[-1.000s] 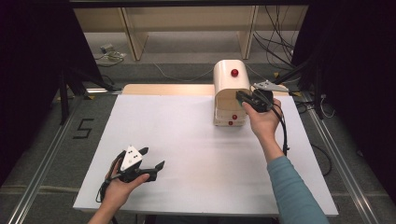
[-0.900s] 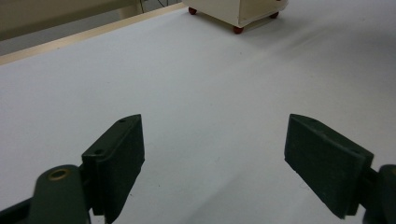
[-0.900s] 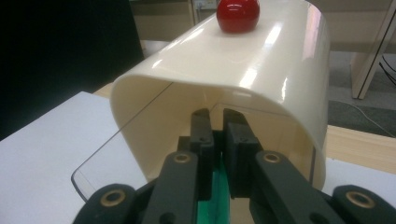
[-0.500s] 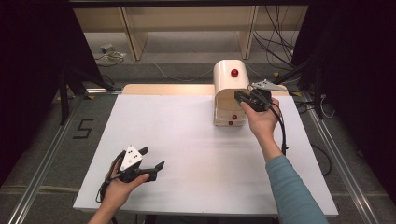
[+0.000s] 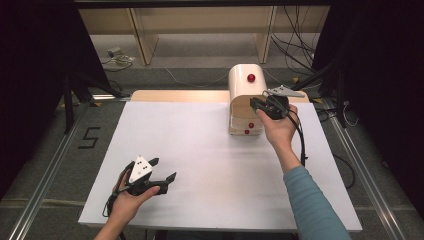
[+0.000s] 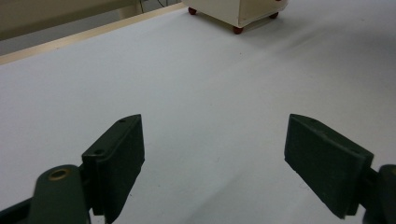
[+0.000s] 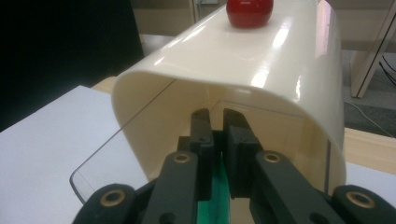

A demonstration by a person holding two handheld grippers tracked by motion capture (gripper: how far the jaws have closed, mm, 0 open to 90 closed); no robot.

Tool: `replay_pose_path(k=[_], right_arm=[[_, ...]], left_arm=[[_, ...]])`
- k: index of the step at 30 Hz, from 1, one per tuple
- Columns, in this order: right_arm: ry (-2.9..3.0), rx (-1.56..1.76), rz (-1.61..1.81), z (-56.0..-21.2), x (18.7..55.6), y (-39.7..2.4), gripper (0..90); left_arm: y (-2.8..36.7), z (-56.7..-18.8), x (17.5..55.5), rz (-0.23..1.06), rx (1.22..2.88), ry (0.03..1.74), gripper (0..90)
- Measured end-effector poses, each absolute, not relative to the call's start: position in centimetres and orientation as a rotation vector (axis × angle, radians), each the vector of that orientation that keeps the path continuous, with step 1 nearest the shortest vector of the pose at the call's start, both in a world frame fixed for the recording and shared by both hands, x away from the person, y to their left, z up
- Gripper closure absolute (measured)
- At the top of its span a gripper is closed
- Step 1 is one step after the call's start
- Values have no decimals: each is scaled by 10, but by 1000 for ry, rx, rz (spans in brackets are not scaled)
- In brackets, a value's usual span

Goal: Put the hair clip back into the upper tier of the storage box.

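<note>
So the cream bread-bin style box [image 5: 246, 100] sits in the upper right of the high view, toward the far edge of the white worktop [image 5: 210, 165], with a red knob [image 5: 251, 78] on its curved top and little red feet underneath. The right gripper [image 5: 257, 104] is up against the box's open side, right of center in that frame, held in the person's right hand [image 5: 279, 131] with a teal sleeve [image 5: 312, 205] running down to the lower right. In the right gripper view the jaws are nearly closed, pinching something thin and green [image 7: 215, 198] between them. I can't tell what that green thing is, only a sliver shows low in the frame. The jaw tips sit just inside the box's arched opening, and there's a clear, see-through panel [image 7: 100, 161] sticking out at the lower left of that view. The left gripper [image 5: 164, 170] is way off in the lower left of the high view, well apart from the box, resting in the left hand [image 5: 131, 197] over the near part of the worktop. Its jaws are wide open with nothing between them, just bare white surface in the left gripper view, and the box's bottom corner [image 6: 238, 14] peeking in at the top.
</note>
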State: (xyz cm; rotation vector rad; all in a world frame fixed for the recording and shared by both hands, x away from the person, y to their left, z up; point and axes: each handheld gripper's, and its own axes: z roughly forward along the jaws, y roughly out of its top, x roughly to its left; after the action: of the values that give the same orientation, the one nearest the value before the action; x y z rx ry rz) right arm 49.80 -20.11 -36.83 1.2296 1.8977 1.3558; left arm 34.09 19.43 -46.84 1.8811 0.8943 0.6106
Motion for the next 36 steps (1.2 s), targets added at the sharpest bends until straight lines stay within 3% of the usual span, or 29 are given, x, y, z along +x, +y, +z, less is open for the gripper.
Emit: replay_pose_path(k=[36], right_arm=[[2002, 1216, 1228, -370, 503, -196, 834]], left_arm=[[194, -468, 341, 610, 1882, 893, 201]])
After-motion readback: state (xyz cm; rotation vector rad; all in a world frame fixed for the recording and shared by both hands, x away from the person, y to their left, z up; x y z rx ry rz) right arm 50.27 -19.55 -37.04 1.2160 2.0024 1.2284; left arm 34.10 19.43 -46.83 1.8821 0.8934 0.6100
